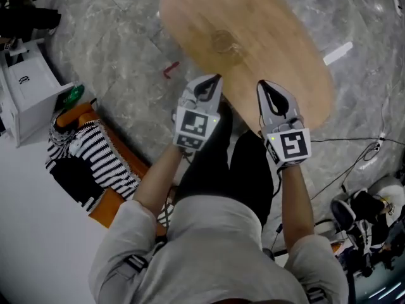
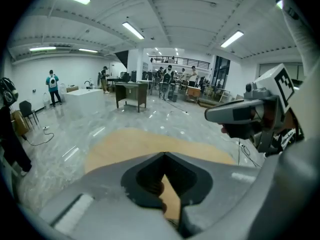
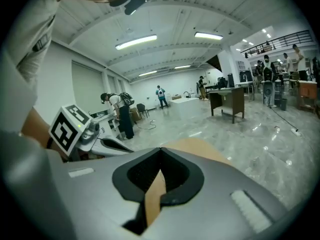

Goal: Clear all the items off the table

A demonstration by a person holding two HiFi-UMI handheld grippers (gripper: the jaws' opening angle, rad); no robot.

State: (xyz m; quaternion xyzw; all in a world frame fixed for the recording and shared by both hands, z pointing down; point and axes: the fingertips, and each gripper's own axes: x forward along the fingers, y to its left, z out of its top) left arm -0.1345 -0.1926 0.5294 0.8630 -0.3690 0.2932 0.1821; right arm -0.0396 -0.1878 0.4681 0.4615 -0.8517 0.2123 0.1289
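Note:
The oval wooden table (image 1: pixel 272 49) has a bare top with nothing standing on it; only a faint round mark (image 1: pixel 224 42) shows near its middle. My left gripper (image 1: pixel 217 78) hovers at the table's near edge, jaws closed tip to tip with nothing between them. My right gripper (image 1: pixel 261 85) sits beside it, a little to the right, shut and empty as well. In the left gripper view, the left gripper (image 2: pixel 164 154) points over the table top (image 2: pixel 130 144). The right gripper (image 3: pixel 160 149) in its own view points over the table's tan edge (image 3: pixel 197 146).
On the marble floor lie a small red object (image 1: pixel 171 69) and cables (image 1: pixel 354 163). A white cabinet (image 1: pixel 28 90) and an orange seat with striped cloth (image 1: pixel 88 160) stand at left. Bags and shoes (image 1: pixel 370 217) sit at right. People and desks (image 2: pixel 132 91) are far off.

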